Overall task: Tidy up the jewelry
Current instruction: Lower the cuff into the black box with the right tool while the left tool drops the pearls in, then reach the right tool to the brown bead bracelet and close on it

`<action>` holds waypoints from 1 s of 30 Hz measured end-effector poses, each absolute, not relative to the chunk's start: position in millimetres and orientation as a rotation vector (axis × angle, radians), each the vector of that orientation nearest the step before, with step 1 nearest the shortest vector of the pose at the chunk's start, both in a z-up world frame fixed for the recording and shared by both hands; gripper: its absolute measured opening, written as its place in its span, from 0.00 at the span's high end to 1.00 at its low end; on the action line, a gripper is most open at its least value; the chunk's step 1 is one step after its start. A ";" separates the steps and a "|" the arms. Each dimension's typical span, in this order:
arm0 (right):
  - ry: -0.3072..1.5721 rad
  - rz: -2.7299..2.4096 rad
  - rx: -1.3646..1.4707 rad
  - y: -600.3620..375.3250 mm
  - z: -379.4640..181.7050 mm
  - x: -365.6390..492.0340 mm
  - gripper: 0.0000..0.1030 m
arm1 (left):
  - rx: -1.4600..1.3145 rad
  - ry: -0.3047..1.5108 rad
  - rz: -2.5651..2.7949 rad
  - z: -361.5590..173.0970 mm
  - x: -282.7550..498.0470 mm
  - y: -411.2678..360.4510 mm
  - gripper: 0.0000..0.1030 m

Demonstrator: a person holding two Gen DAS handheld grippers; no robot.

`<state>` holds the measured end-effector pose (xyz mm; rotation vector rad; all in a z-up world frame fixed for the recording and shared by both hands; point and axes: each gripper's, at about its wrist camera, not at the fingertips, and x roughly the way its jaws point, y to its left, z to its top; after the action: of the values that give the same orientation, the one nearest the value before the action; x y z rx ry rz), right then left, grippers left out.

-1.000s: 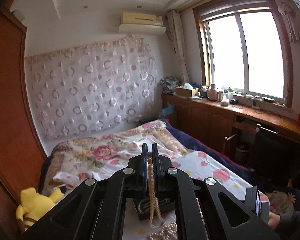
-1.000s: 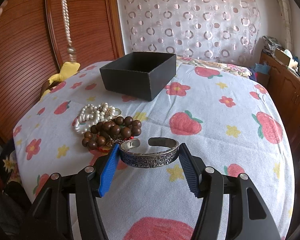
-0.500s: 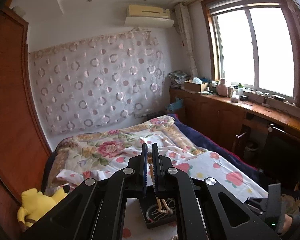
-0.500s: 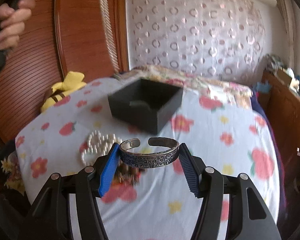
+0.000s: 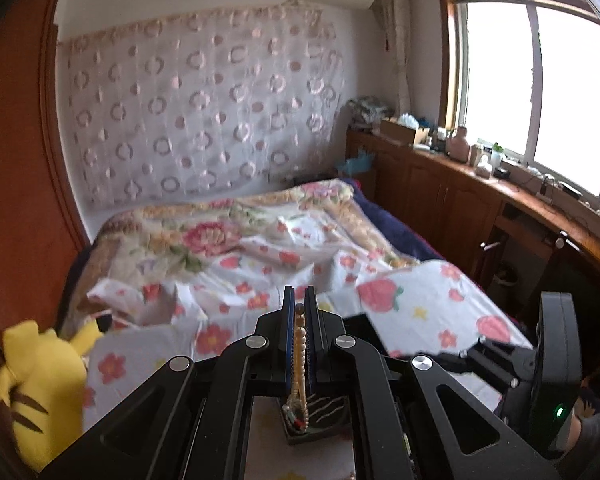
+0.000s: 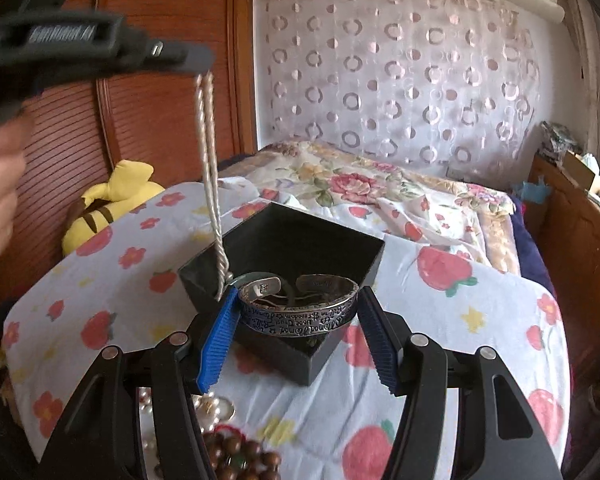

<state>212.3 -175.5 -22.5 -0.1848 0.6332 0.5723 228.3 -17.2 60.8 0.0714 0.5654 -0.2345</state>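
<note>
Over the black box [image 6: 300,248], the left hand-held gripper [image 6: 196,65] pinched a dangling pearl strand [image 6: 212,184]; the right hand-held gripper [image 6: 296,320] clamped a silver cuff [image 6: 300,312]. Lowering slowly before release looked wisest.

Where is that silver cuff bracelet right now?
In the right wrist view, the silver cuff bracelet sits clamped between the right gripper's blue pads, held just above the open black box, with the hanging pearl strand to its left.

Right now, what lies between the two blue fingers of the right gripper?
An engraved silver cuff bracelet, held between the fingers above the open black box; the right wrist view shows it.
</note>
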 end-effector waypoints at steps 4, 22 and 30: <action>0.644 0.568 -0.205 -169.0 -26.6 222.3 0.39 | 0.072 0.598 -0.228 41.6 231.0 -14.0 0.96; 0.611 0.579 -0.204 -184.8 -16.3 204.9 0.38 | 0.058 0.595 -0.193 -2.6 183.5 12.7 0.33; 0.662 0.616 -0.175 -205.8 -27.4 158.3 0.38 | 0.054 0.584 -0.211 -27.6 140.9 15.5 0.08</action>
<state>158.3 -205.8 -27.4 -0.1755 0.6615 0.6163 140.9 15.5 -27.6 0.0543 0.5844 -0.2113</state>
